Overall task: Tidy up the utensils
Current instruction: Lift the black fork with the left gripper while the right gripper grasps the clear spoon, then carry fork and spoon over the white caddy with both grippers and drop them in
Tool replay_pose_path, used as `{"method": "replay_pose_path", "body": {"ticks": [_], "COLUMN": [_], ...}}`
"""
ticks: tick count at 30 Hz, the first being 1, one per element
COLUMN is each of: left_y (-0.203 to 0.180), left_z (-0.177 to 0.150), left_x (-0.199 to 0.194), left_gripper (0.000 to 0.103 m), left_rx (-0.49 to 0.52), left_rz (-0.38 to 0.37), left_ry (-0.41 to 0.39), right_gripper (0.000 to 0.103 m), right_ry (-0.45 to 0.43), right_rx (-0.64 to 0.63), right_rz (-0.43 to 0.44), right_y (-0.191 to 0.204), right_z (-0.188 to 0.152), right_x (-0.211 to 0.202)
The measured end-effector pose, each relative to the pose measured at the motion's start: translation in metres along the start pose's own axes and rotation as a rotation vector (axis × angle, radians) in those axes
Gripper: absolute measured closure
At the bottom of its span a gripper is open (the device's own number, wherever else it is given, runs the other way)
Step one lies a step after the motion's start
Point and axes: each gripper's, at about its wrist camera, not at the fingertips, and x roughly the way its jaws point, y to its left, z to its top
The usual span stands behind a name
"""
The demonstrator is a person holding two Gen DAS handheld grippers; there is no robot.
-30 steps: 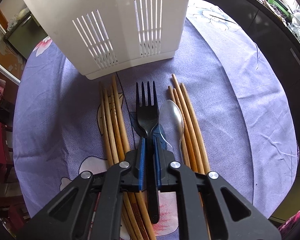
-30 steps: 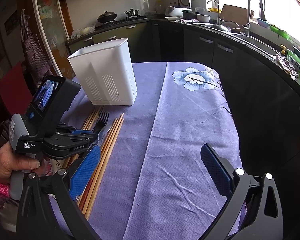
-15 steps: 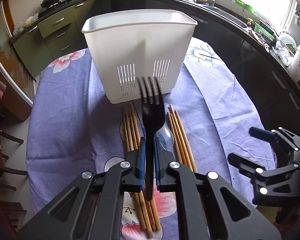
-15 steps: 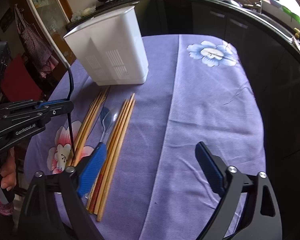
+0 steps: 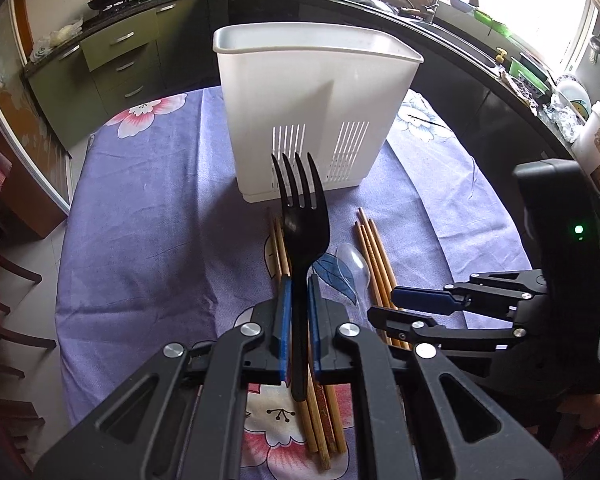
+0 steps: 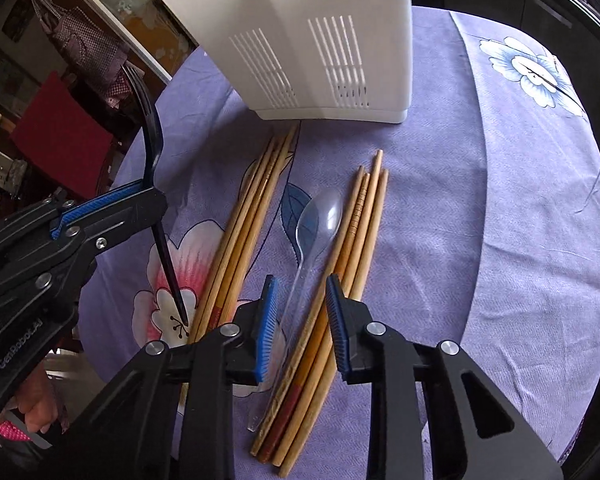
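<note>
A black fork is lifted off the table, tines pointing at the white slotted caddy, with my left gripper shut on its handle. The right wrist view shows the fork and left gripper at the left. My right gripper hangs low over the table and its jaws are closing. The clear plastic spoon handle and a chopstick of the right bundle lie between the pads, which do not press on them. A second chopstick bundle lies to the left.
The caddy stands upright at the far end of the purple flowered tablecloth. A person's hand holds the left gripper at lower left. Dark kitchen counters ring the table, and chairs stand to its left.
My left gripper has raised the fork off the table, away from the chopsticks. My right gripper has dropped and tilted down over the spoon, and its jaws have narrowed from wide open.
</note>
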Motion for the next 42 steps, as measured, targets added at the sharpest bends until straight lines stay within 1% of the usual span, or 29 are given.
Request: {"method": "replay_pose_path", "body": {"ticks": [3, 4, 6, 13, 14, 15, 17, 20, 22, 26, 32, 36, 42], "left_y": [0.003, 0.004, 0.006, 0.008, 0.009, 0.010, 0.012, 0.015, 0.016, 0.021, 0.025, 0.023, 0.016], "left_z": [-0.001, -0.002, -0.002, -0.003, -0.003, -0.004, -0.004, -0.005, -0.005, -0.001, 0.010, 0.026, 0.071], "left_x": [-0.001, -0.002, -0.003, -0.005, -0.006, -0.006, -0.006, -0.008, -0.011, -0.020, -0.050, -0.079, -0.116], "left_gripper": [0.095, 0.095, 0.095, 0.095, 0.095, 0.095, 0.095, 0.095, 0.095, 0.095, 0.095, 0.095, 0.095], "left_rx": [-0.002, -0.002, -0.002, 0.000, -0.001, -0.002, -0.008, -0.013, -0.016, -0.029, -0.039, -0.037, -0.031], "left_rz": [-0.003, -0.004, -0.003, -0.008, -0.008, -0.007, -0.007, -0.003, -0.003, -0.004, -0.022, -0.047, -0.063], "left_ry": [-0.005, -0.007, -0.012, -0.022, -0.023, -0.024, -0.025, -0.031, -0.035, -0.056, -0.130, -0.213, -0.380], "right_gripper": [0.079, 0.081, 0.082, 0.083, 0.084, 0.088, 0.090, 0.091, 0.092, 0.094, 0.094, 0.094, 0.094], "right_ry": [0.026, 0.028, 0.034, 0.026, 0.023, 0.017, 0.009, -0.007, -0.026, -0.114, -0.341, -0.512, -0.782], "right_rx": [0.002, 0.001, 0.001, -0.047, -0.058, -0.064, -0.060, -0.046, -0.035, -0.051, -0.082, -0.081, -0.088], "right_rz": [-0.016, -0.019, -0.033, -0.163, -0.178, -0.191, -0.187, -0.161, -0.125, -0.063, 0.001, 0.040, 0.049], "right_y": [0.004, 0.006, 0.010, 0.027, 0.030, 0.032, 0.036, 0.030, 0.025, 0.027, 0.031, 0.029, 0.027], "right_z": [0.004, 0.005, 0.008, 0.020, 0.020, 0.019, 0.019, 0.015, 0.013, 0.007, 0.000, 0.003, 0.025], "right_x": [0.013, 0.016, 0.021, 0.033, 0.035, 0.036, 0.039, 0.036, 0.031, 0.005, -0.065, -0.112, -0.173]}}
